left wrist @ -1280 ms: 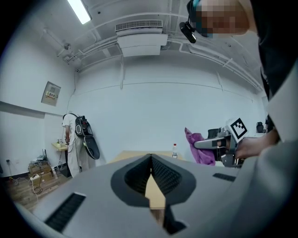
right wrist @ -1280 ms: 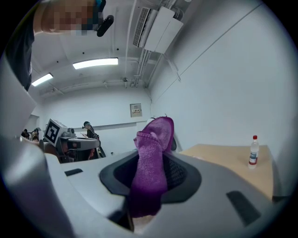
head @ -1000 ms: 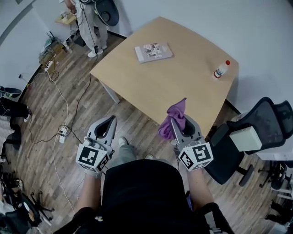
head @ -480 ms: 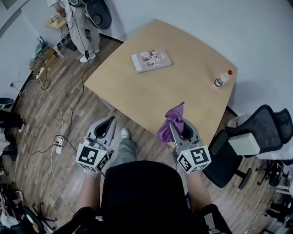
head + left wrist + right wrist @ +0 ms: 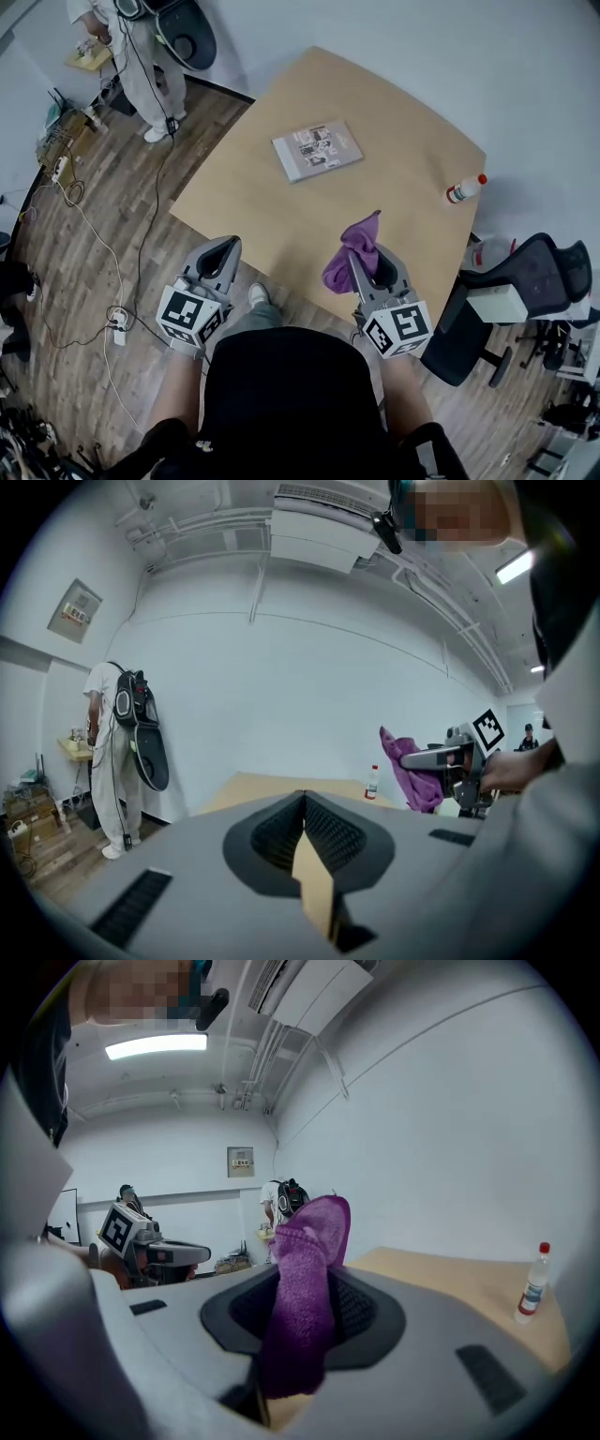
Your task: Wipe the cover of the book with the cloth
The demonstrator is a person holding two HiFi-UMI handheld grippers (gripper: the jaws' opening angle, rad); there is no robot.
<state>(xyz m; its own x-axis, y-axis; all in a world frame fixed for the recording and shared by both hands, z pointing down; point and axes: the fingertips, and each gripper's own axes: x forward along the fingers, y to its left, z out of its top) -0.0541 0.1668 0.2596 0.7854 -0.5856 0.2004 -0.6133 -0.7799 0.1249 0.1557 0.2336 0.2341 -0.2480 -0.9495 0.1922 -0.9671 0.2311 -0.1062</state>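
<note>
Cloth's gripped, book's sitting mid-worktop, cover not wiped yet

The right tool [image 5: 364, 255] is clamped on the purple cloth [image 5: 354, 236], which pokes up past the jaws and droops down one side. The left tool [image 5: 223, 251] is pinched closed on nothing. The book [image 5: 317, 150] lies flat near the middle of the worktop [image 5: 403, 122], well apart from both tools at the near edge. Likely trouble: nothing pins the book, so a one-sided swipe could just shove or spin it. And with the cloth bunched like that, bare jaw tips might scrape the cover. The bottle [image 5: 466, 188] near the right edge looks out of the path.
</note>
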